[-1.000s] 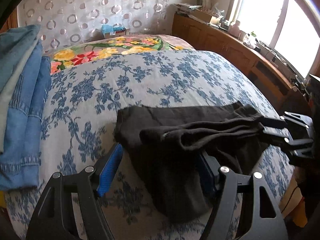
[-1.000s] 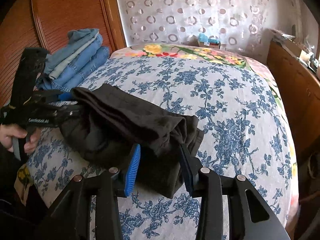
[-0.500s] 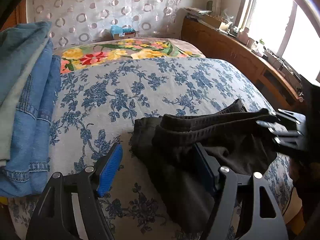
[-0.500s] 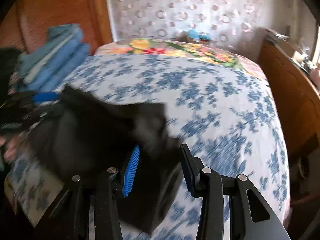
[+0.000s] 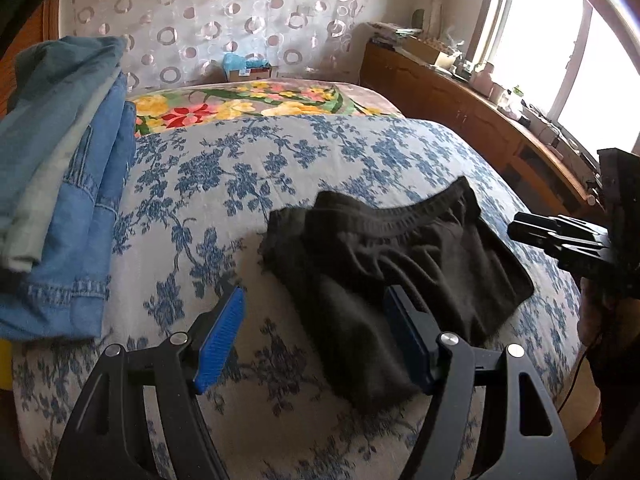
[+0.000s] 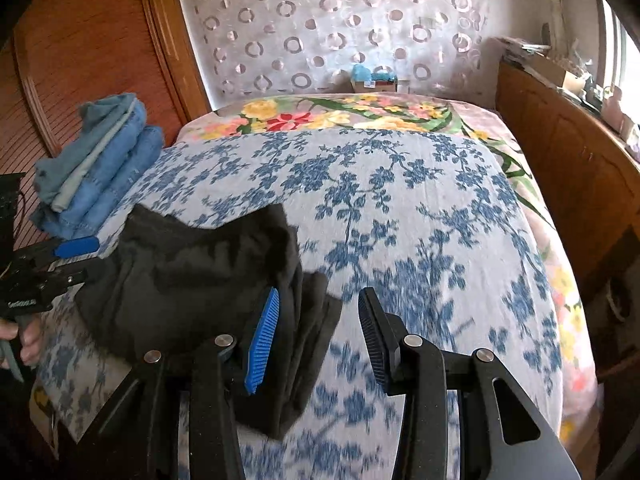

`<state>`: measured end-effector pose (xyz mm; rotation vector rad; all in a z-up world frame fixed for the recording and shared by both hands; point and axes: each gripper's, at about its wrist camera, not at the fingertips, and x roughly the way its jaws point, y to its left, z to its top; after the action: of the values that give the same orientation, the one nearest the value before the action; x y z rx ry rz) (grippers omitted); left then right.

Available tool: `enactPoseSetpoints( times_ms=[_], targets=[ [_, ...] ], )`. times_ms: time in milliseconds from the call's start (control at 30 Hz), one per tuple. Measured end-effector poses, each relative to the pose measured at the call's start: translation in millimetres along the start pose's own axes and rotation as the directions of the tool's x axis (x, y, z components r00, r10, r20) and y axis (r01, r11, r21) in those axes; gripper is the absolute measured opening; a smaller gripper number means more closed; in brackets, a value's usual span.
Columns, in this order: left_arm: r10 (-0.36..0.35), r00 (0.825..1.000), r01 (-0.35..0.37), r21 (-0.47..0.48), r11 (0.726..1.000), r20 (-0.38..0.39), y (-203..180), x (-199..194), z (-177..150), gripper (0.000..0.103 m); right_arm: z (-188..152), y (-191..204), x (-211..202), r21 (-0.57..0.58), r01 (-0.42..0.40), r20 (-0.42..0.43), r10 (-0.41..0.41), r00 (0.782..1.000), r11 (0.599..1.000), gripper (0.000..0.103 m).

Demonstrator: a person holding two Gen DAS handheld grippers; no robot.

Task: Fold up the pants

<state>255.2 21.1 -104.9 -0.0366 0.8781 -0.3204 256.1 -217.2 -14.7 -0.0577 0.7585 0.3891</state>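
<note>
One pair of black pants [image 5: 384,264], soft knit with a ribbed elastic waistband, lies bunched in folds on the bed [image 5: 248,184], whose cover is blue floral. Two tools are in play: the left hand-held gripper [image 5: 316,336] gapes apart, and the right hand-held gripper [image 6: 316,336] is spread wide too, neither clamping cloth. One stack of folded blue denim [image 5: 68,184] sits by the bed's edge.
</note>
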Motion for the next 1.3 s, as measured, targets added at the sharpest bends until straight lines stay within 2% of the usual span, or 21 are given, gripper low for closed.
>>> enactPoseSetpoints(
  times_ms=[267,467,633,800,933,1033,1100,1300],
  targets=[
    [-0.019,1.0,0.019,0.026,0.999,-0.021,-10,-15,-25,0.073,-22,5,-30,-0.047,-0.039,-0.03,0.038,0.999,0.998,0.043],
    [0.0,0.999,0.002,0.031,1.0,-0.048,-11,-10,-36,0.073,-36,4,-34,-0.037,-0.056,-0.062,0.054,0.997,0.998,0.042],
    [0.02,0.998,-0.018,0.034,0.999,-0.063,-10,-4,-38,0.073,-41,5,-30,-0.023,-0.083,-0.08,0.081,0.994,0.996,0.029],
    [0.027,0.997,-0.025,0.029,0.999,-0.074,-9,1,-40,0.073,-41,6,-22,-0.016,-0.107,-0.092,0.105,0.99,0.994,0.022],
    [0.033,0.997,-0.03,0.035,0.999,-0.072,-9,1,-41,0.073,-41,5,-21,-0.021,-0.126,-0.088,0.124,0.988,0.992,0.006],
    [0.037,0.997,-0.034,0.042,0.999,-0.069,-10,1,-42,0.073,-41,4,-25,-0.039,-0.115,-0.079,0.112,0.991,0.993,0.003],
    [0.038,0.997,-0.036,0.044,0.998,-0.067,-10,2,-42,0.073,-41,0,-29,-0.045,-0.066,-0.061,0.063,0.996,0.997,0.003],
    [0.037,0.997,-0.034,0.041,0.999,-0.064,-10,1,-42,0.073,-44,-4,-28,-0.029,-0.055,-0.062,0.053,0.997,0.998,0.003]
  ],
)
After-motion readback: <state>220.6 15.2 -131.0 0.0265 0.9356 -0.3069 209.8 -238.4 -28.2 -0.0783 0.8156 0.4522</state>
